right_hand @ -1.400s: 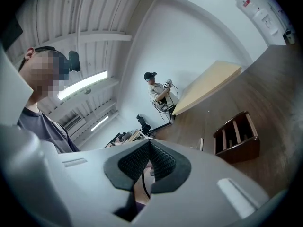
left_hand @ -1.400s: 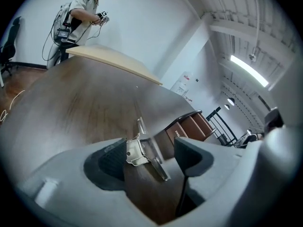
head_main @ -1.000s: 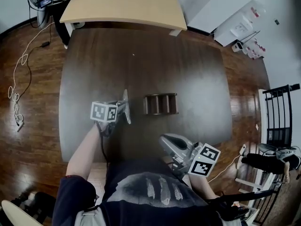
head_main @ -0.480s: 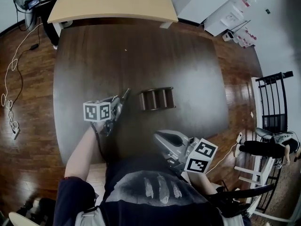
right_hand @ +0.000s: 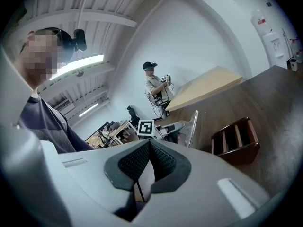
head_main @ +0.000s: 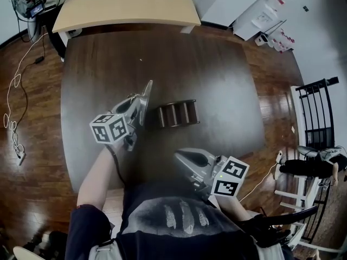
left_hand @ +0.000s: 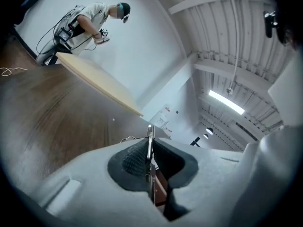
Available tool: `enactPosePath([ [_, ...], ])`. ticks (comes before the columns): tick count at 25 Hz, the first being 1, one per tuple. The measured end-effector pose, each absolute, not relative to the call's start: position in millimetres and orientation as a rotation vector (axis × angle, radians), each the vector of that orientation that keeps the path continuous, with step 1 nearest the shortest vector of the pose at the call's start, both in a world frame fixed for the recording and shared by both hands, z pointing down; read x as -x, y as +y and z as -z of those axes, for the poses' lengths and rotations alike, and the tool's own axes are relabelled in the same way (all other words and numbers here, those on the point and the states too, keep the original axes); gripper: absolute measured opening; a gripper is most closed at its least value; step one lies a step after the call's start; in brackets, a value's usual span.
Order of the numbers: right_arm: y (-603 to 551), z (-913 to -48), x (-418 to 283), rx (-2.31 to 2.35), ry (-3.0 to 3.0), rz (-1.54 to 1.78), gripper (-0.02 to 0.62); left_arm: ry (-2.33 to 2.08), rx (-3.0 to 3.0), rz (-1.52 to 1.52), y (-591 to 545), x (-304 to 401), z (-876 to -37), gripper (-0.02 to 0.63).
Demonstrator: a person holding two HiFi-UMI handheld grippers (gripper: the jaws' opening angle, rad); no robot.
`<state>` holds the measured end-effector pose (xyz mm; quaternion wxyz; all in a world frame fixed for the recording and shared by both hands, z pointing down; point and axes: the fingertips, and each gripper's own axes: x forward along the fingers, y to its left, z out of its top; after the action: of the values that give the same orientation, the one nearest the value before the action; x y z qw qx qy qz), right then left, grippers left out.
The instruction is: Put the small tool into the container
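Plainly the left gripper (head_main: 139,106) has the small tool (head_main: 147,90) — its jaws have just been closing and clamp on the thin metal strip. The left gripper view shows the strip edge-on between the dark ribbed pads (left_hand: 135,159), with its tip sticking out past them. In the head view the tool stands just left of the container (head_main: 177,114), near it but not in it. The container, dark wood with a row of compartments, sits on the dark table (head_main: 217,75). The right gripper (head_main: 183,158) hangs by the table's near edge, apart from the container — its jaws are pressed together with nothing between them. Beyond the dark table stands a pale wooden table (head_main: 124,7).
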<state>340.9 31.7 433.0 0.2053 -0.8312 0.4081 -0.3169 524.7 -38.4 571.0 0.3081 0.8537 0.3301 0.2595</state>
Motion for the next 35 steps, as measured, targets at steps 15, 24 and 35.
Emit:
enactPosePath([
  [15,112.6,-424.6,-343.9,2.214,1.2,0.733,0.002,0.725,-2.465,-0.38,38.5,-540.1,-499.5,0.035],
  [24,173.0,-423.6,-341.1,2.185,1.239,0.694,0.002,0.612,-2.602,-0.368,91.1,-529.3,-507.3,0.035],
  [35,224.9,-424.5,-338.0,2.158,1.255,0.674,0.002,0.5,-2.747,-0.455,106.4,-502.9,-536.0,0.035],
])
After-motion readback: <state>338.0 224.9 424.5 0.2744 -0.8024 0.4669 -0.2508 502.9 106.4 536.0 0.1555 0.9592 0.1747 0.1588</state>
